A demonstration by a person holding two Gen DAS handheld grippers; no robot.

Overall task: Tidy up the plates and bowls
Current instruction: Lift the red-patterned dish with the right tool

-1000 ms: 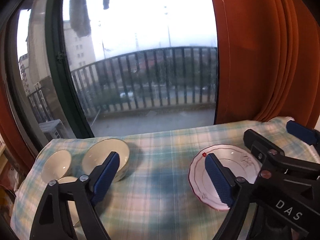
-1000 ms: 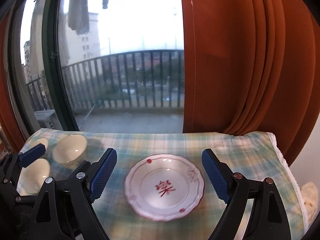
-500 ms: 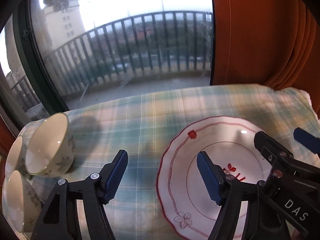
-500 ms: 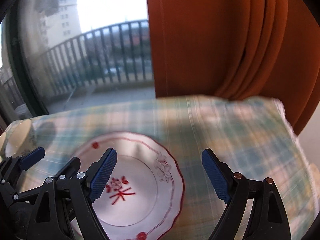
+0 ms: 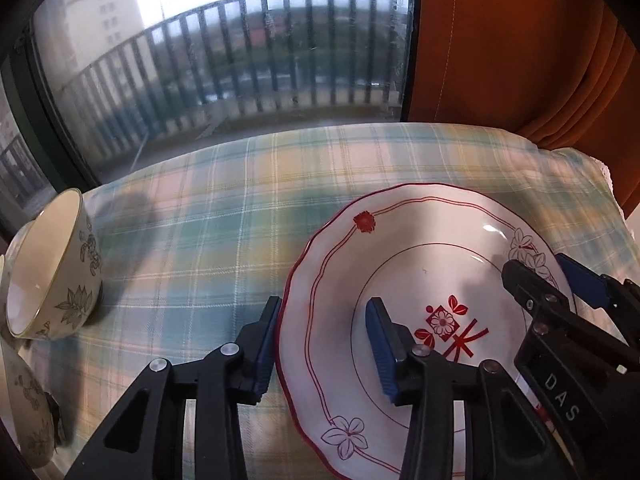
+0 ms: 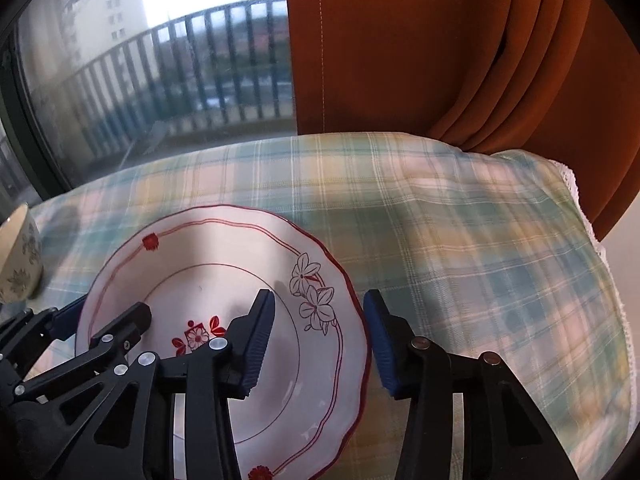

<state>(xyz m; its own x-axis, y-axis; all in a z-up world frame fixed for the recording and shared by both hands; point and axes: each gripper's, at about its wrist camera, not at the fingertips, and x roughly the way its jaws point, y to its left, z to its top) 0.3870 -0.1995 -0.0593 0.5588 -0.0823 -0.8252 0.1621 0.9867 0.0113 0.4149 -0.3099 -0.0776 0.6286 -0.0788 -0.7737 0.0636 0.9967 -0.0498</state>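
A white plate with a red rim and a red character lies on the plaid tablecloth; it also shows in the right wrist view. My left gripper is open and straddles the plate's left rim, one finger outside, one over the plate. My right gripper is open and straddles the plate's right rim the same way. Cream bowls with grey flower prints stand at the left edge; one shows in the right wrist view.
An orange curtain hangs behind the table at the right. A window with a balcony railing runs along the far edge. The cloth's lace edge marks the table's right side.
Both grippers have dropped down and closed in on the plate, and their jaws have narrowed. Each now straddles one side of the rim. The bowls have slid to the far left of view.
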